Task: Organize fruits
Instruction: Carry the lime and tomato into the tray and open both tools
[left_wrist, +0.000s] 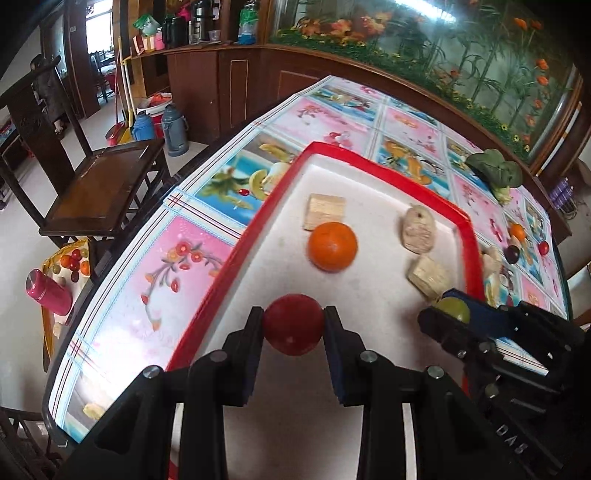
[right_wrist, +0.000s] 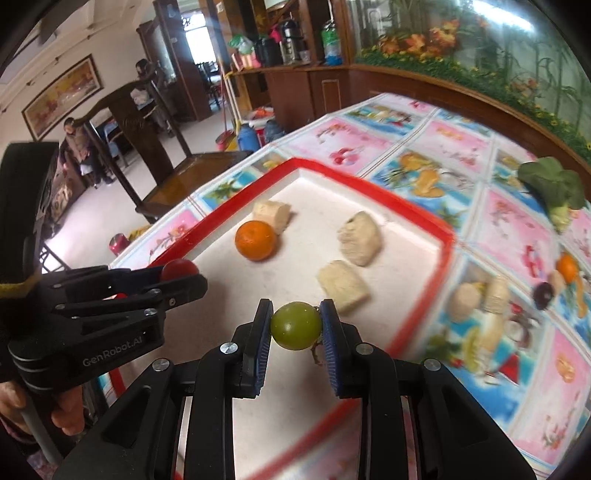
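A red-rimmed white tray (left_wrist: 373, 158) (right_wrist: 369, 184) lies on the flowered tablecloth. In it are an orange (left_wrist: 332, 246) (right_wrist: 256, 240) and three beige pieces (left_wrist: 418, 229) (right_wrist: 360, 238). My left gripper (left_wrist: 293, 325) is shut on a red round fruit (left_wrist: 293, 324) over the tray's near part; it also shows in the right wrist view (right_wrist: 179, 271). My right gripper (right_wrist: 295, 325) is shut on a green round fruit (right_wrist: 295, 325), also over the tray, to the right of the left gripper (left_wrist: 452, 308).
On the cloth right of the tray lie a green leafy vegetable (left_wrist: 495, 168) (right_wrist: 554, 184), a small orange (right_wrist: 567, 267), a dark round fruit (right_wrist: 543, 294) and beige pieces (right_wrist: 480, 299). A wooden chair (left_wrist: 103, 184) stands left of the table. A cabinet stands behind.
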